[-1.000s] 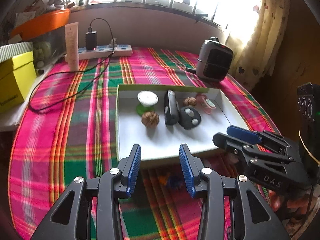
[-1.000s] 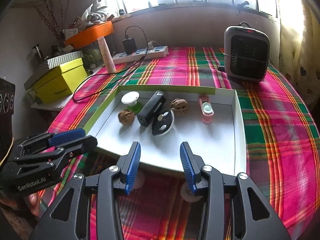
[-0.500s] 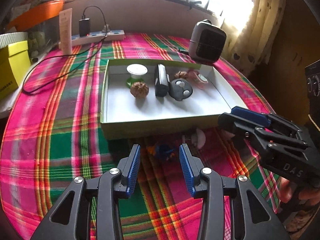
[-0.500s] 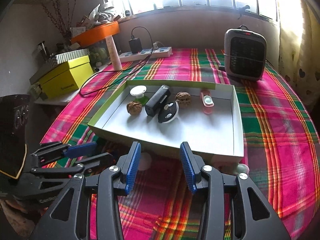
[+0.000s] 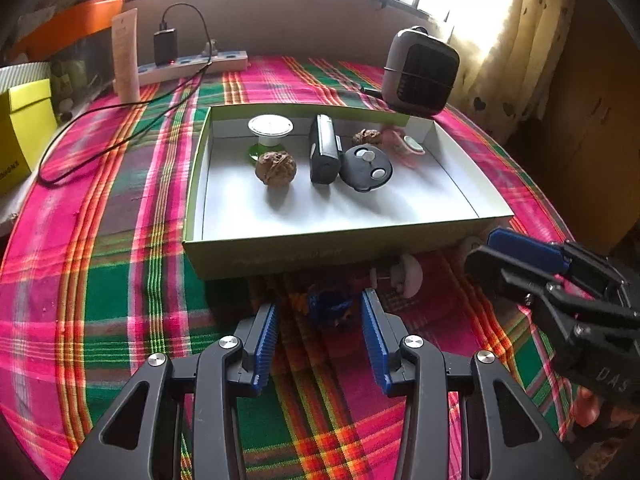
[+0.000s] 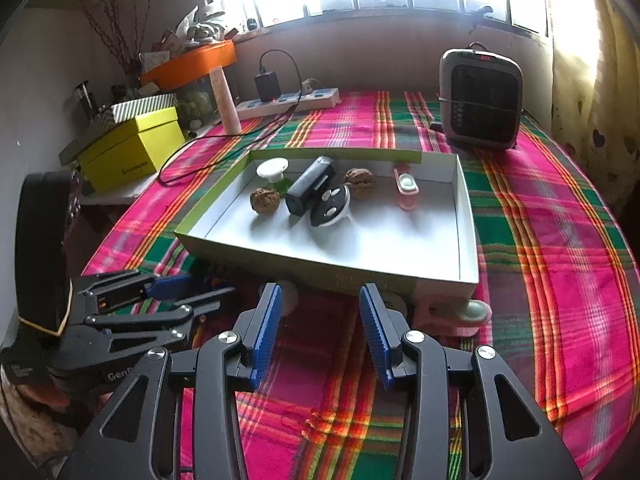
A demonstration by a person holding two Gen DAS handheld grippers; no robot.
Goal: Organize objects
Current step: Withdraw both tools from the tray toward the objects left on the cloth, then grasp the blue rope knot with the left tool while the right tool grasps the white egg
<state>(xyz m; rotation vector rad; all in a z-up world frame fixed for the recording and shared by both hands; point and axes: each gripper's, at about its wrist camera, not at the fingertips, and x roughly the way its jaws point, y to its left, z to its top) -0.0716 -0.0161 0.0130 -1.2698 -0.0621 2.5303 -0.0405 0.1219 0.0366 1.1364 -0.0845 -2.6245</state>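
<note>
- Hovering over the plaid-covered bench (image 5: 100, 264) on the left: left gripper (image 5: 318, 322), fingers released with nothing pressed between them, tilted down at a small blue toy (image 5: 329, 305) lying on the cloth just in front of the box.
- Closer to that toy now than a second ago: then aimed over the box floor, with the toy low between the tips; since lowered and drawn back, so the near wall and the loose things before it fill the view.
- Sitting mid-bench: shallow white box (image 5: 340, 248) with a green rim, already holding a white-capped spool (image 5: 270, 130), two walnuts (image 5: 276, 168), a dark rectangular device (image 5: 324, 152), a round black remote (image 5: 366, 168) and a pink item (image 5: 404, 146), all unchanged.
- Waiting outside the box, near its front wall: the blue toy, a white knob-like piece (image 5: 402, 276) just to its right, and, in the right wrist view, a pale pink-and-green item (image 6: 460, 314) at the front right corner.
- Holding on the right: right gripper (image 6: 318, 320), fingers likewise released and empty, pulled back from the box to face its front wall and the cloth before it.
- Meaning, probably: collection of the leftover pieces starting, blue toy the likely first pick for the left side; nothing grasped yet.
</note>
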